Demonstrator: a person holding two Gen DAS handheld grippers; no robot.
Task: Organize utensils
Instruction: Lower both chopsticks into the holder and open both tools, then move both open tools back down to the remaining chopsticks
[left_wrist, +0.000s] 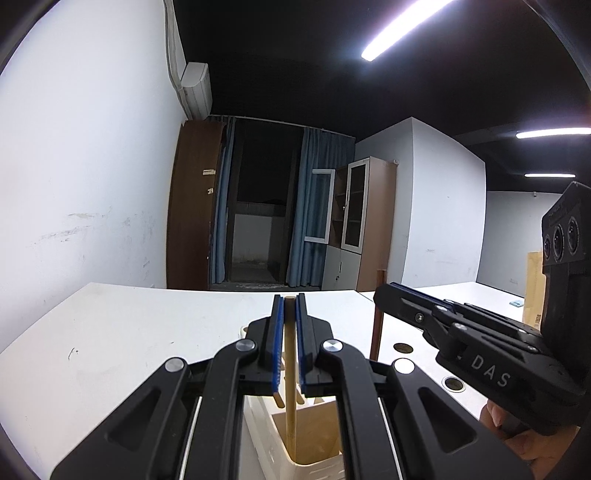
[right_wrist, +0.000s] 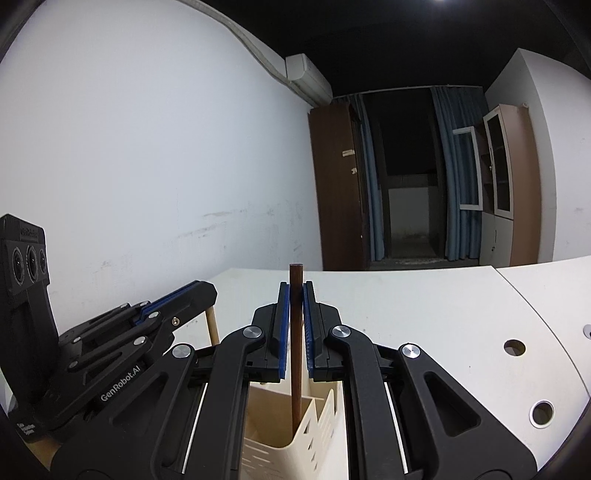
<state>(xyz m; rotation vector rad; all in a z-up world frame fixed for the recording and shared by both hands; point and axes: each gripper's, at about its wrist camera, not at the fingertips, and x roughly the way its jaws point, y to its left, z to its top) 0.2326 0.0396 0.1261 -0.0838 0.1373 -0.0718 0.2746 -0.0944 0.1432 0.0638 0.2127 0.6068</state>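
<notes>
My left gripper (left_wrist: 289, 301) is shut on a light wooden utensil handle (left_wrist: 290, 369) that stands upright with its lower end inside a cream utensil holder (left_wrist: 314, 459). My right gripper (right_wrist: 296, 288) is shut on a dark brown wooden handle (right_wrist: 296, 350), also upright, reaching down into a compartment of the same cream holder (right_wrist: 317, 417). The right gripper also shows in the left wrist view (left_wrist: 384, 291) at the right, with the dark handle (left_wrist: 377, 332) below it. The left gripper shows in the right wrist view (right_wrist: 207, 291) at the left, with the light handle (right_wrist: 211, 325) under it.
The holder stands on a white table (left_wrist: 147, 332) against a white wall. Round cable holes (right_wrist: 514, 348) dot the table's right side. A second light stick (left_wrist: 277, 398) leans in the holder. A brown door and a glass-door cabinet (left_wrist: 354, 206) stand far behind.
</notes>
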